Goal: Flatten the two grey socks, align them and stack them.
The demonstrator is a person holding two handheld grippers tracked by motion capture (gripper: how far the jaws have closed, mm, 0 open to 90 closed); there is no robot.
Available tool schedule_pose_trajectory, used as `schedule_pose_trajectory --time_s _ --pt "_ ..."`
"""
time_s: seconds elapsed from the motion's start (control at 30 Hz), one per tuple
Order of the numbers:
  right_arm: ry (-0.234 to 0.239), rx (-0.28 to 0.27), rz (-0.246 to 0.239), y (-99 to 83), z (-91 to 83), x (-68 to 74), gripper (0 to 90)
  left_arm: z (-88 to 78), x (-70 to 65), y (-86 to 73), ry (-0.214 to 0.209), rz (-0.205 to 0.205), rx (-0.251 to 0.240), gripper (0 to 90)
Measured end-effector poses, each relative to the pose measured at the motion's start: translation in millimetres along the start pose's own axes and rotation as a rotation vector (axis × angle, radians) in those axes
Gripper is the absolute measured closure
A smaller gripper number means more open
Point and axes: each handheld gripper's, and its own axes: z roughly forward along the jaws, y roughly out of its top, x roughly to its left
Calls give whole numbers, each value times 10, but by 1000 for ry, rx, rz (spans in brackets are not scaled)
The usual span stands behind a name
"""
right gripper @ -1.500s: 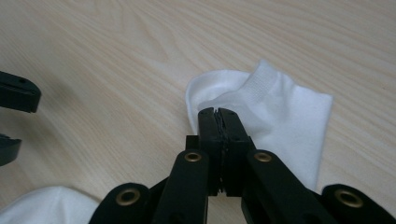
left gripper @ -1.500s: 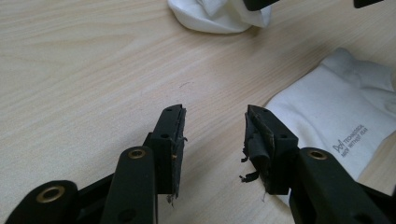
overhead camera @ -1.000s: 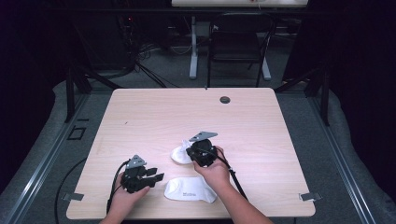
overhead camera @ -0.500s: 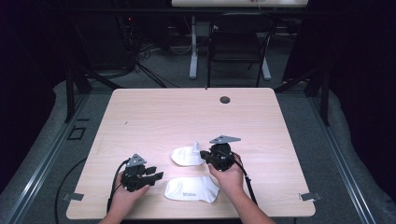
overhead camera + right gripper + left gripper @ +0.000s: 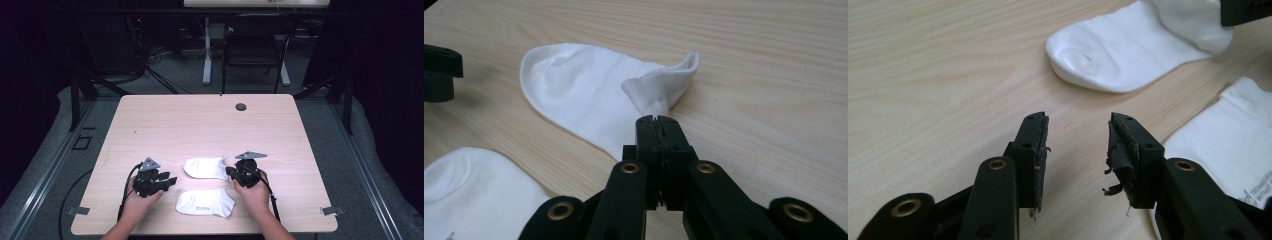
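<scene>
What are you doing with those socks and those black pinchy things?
A person sits at a wooden table with a gripper in each hand. The right gripper is shut on the cuff of the far white sock, which lies flat apart from that raised edge. The left gripper is open with nothing between its jaws, which have just been closing a little. A second white sock lies nearer the person, untouched.

right gripper at far sock cuff | near sock flat | left gripper apart
</scene>
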Motion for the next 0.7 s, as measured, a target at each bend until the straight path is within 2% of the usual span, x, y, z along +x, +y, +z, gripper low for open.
schedule_pose_trajectory --time_s 0.27,0.6,0.7 --pt "-29 17 13 -35 -1 -98 866 90 48 111 5 -8 -13 622" --pt "-40 37 8 -47 -3 -142 803 218 28 310 2 27 -11 659" --pt "-43 35 3 -27 -23 -150 797 269 17 372 4 22 -15 649"
